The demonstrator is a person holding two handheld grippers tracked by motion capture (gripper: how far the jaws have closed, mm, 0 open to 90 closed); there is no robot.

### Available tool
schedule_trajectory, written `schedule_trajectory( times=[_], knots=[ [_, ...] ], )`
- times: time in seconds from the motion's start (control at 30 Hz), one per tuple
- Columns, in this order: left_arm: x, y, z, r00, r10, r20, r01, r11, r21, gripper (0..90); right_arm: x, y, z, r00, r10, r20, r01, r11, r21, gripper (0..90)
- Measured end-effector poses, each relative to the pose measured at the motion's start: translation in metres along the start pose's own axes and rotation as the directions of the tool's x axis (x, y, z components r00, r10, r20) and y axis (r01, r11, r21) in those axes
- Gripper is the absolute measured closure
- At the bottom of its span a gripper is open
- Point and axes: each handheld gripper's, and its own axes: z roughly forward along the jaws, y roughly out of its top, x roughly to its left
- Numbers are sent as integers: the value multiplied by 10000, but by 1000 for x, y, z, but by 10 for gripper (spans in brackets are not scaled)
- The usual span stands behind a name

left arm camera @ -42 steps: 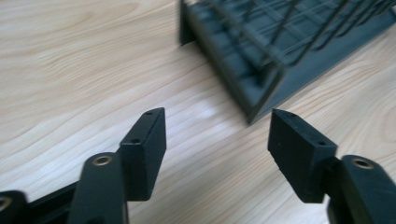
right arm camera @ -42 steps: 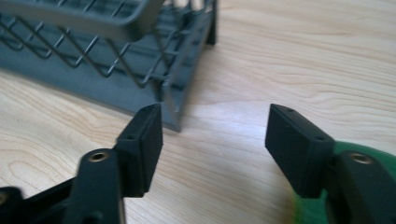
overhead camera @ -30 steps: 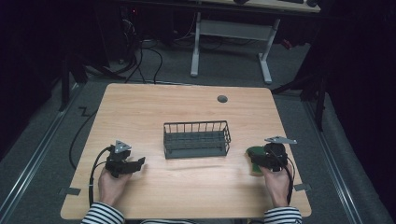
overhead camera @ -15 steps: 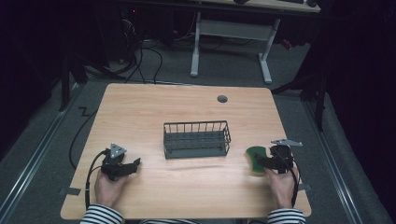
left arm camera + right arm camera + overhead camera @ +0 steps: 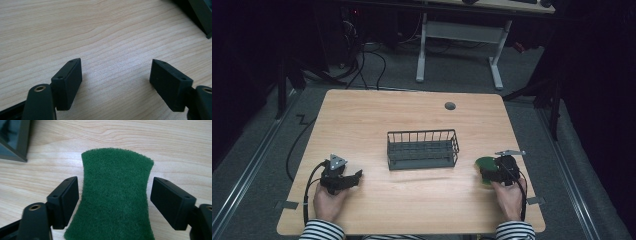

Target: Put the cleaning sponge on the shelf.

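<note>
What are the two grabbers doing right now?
Left gripper: open, nothing between its fingers.
Right gripper: open, fingers either side of the green waisted scouring pad, not squeezing it.

wire basket (image 5: 422, 149) mid-table, bare wood around

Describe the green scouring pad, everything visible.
The green scouring pad is a dark green, fuzzy fibrous slab with a waisted outline: rounded far end, sides curving inward. It lies flat on the wooden table, right of the wire basket, apart from it. It sits between the open jaws of the right gripper; the left jaw looks to be at its edge, the right jaw stands clear. Its near end runs out of the right gripper view.
</note>
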Motion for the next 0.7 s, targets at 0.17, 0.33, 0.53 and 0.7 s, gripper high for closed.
schedule_trajectory(
  times=[0.17, 0.33, 0.53, 0.7],
  knots=[
    [0, 0, 0, 10000, -7, -8, 7, 10000, 0, 266, 2, 1, 5, 9999, -111, 40, 110, 9997, 228, 254],
    [0, 0, 0, 10000, -6, -18, 6, 10000, -1, 265, 1, 1, 6, 10000, 52, -34, -50, 9995, 317, 260],
    [0, 0, 0, 10000, -3, -20, 3, 10000, 2, 265, -1, 0, 10, 9996, 228, -192, -216, 9981, 584, 257],
    [0, 0, 0, 10000, -11, -24, 11, 10000, 6, 266, -1, 0, 10, 9993, 323, -211, -310, 9976, 617, 275]
  ],
)
